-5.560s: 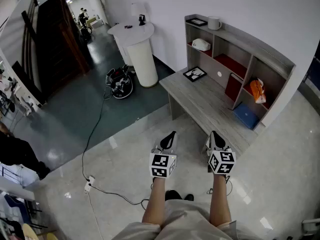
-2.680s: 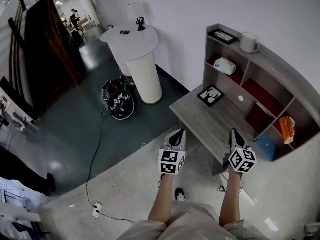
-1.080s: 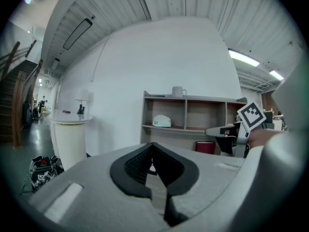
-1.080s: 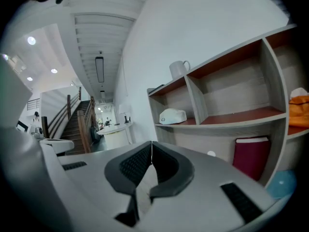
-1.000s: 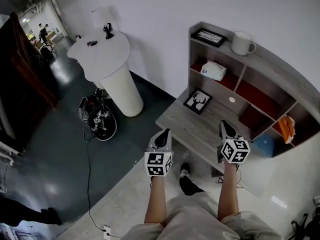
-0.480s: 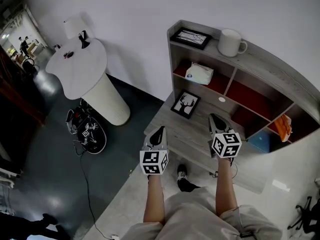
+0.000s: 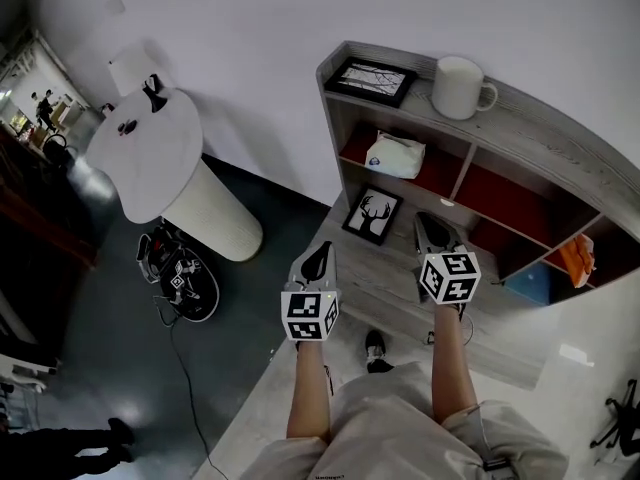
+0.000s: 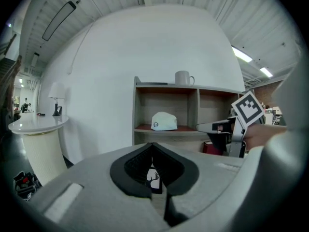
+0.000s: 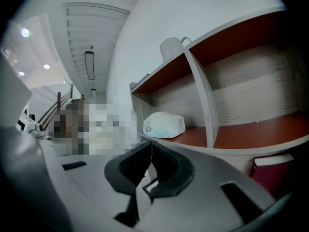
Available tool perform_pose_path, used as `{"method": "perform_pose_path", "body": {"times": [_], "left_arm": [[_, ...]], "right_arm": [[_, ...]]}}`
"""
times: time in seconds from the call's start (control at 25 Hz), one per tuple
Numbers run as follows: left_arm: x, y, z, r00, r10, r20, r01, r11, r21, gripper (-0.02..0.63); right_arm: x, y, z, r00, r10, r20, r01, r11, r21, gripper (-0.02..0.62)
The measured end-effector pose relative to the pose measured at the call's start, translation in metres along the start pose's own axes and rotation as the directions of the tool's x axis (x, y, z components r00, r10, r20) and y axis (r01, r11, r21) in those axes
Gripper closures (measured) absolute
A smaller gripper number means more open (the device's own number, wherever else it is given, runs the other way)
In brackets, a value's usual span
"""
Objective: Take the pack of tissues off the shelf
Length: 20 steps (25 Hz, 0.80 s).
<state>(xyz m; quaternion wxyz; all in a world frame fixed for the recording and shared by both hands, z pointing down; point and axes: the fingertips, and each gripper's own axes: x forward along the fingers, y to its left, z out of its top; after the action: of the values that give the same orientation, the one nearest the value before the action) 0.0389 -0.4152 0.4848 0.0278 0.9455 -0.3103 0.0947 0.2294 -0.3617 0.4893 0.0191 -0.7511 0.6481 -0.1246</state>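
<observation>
The pack of tissues is a pale, soft packet lying in the upper left compartment of the grey shelf unit; it also shows in the left gripper view and the right gripper view. My left gripper is shut and empty, held over the desk's front left corner, well short of the pack. My right gripper is shut and empty too, over the desk below the shelf's middle compartments. In each gripper view the jaws meet tip to tip, left and right.
A white mug and a framed picture sit on top of the shelf. A deer picture leans on the desk. A red folder, an orange packet and a blue box occupy lower compartments. A white round pedestal table stands left.
Both grippers have come closer to the shelf unit, still shut. The view has swung so the shelf and the tissue pack sit nearer and more central.
</observation>
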Motion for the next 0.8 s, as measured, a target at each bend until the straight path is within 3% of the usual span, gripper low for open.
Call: {"method": "perform_pose_path", "body": {"times": [0.24, 0.8], "left_arm": [[0.040, 0.004, 0.016, 0.999, -0.040, 0.034, 0.040, 0.999, 0.004, 0.597], [0.129, -0.001, 0.025, 0.986, -0.160, 0.039, 0.160, 0.987, 0.009, 0.595]], "right_arm": [[0.028, 0.005, 0.009, 1.000, 0.024, -0.011, -0.025, 0.997, -0.074, 0.578], [0.079, -0.011, 0.023, 0.999, 0.043, -0.025, -0.046, 0.989, -0.141, 0.578]]}}
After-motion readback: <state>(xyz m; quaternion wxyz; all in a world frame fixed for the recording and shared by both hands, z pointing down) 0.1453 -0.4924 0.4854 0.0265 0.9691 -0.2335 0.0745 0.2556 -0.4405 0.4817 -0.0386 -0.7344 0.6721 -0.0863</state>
